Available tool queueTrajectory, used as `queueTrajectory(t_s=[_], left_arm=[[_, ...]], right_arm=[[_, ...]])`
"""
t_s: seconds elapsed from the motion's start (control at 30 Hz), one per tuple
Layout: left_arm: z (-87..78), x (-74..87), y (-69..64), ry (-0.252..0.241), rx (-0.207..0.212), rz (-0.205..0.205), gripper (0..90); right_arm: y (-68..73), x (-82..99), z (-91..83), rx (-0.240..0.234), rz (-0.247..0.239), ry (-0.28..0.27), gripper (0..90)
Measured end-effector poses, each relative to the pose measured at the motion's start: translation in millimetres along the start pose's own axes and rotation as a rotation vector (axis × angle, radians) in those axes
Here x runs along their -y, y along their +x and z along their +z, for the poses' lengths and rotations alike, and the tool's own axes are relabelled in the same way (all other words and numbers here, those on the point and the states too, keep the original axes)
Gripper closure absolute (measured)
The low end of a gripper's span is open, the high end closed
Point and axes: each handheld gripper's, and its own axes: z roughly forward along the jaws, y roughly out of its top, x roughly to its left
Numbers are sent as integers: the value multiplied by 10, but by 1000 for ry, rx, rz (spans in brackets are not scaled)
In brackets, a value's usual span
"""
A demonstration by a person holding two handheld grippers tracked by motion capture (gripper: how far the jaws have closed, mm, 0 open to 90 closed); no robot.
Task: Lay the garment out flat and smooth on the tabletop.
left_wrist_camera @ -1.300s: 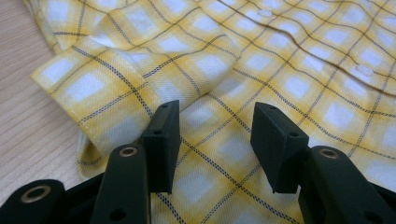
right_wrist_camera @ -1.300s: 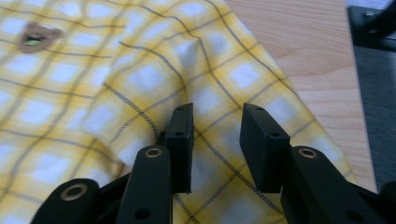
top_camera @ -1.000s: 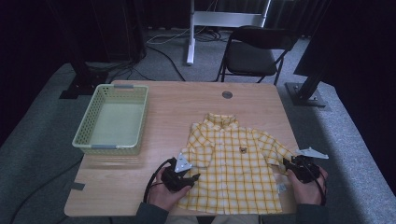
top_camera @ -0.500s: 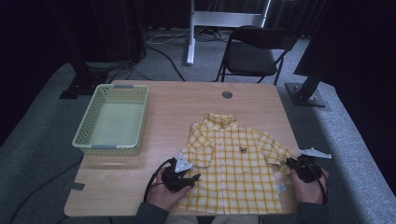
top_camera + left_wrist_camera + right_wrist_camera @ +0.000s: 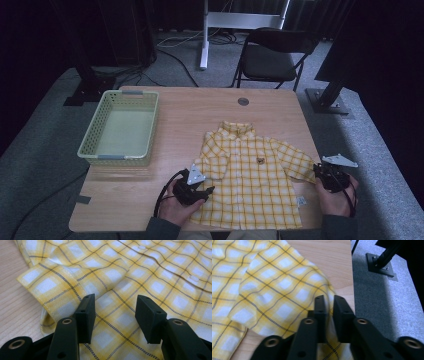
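A yellow checked shirt [image 5: 255, 180] is lying flat, front up, at the lower middle of the high view, on the wooden table [image 5: 200, 115]. The left gripper [image 5: 204, 191] is hovering at the shirt's lower left, over the short sleeve, jaws standing well apart with cloth beneath but unpinched. The right gripper [image 5: 318, 172], at the lower right, is pinching the other sleeve's edge, its jaws having just eased open slightly. A green basket [image 5: 120, 129] is sitting at the left.
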Motion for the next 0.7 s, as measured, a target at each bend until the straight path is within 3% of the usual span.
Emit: queueTrajectory(t_s=[0.2, 0.47, 0.6, 0.7], left_arm=[[1, 0, -2, 0, -1, 1, 514], [2, -2, -20, 4, -13, 13, 513], [4, -2, -28, 0, -13, 2, 505], [-5, -8, -36, 10, -9, 4, 508]], right_arm=[[-11, 9, -25, -56, 39, -45, 666], [62, 28, 0, -154, 61, -71, 625], [165, 25, 35, -244, 47, -92, 584], [271, 7, 49, -275, 9, -106, 561]])
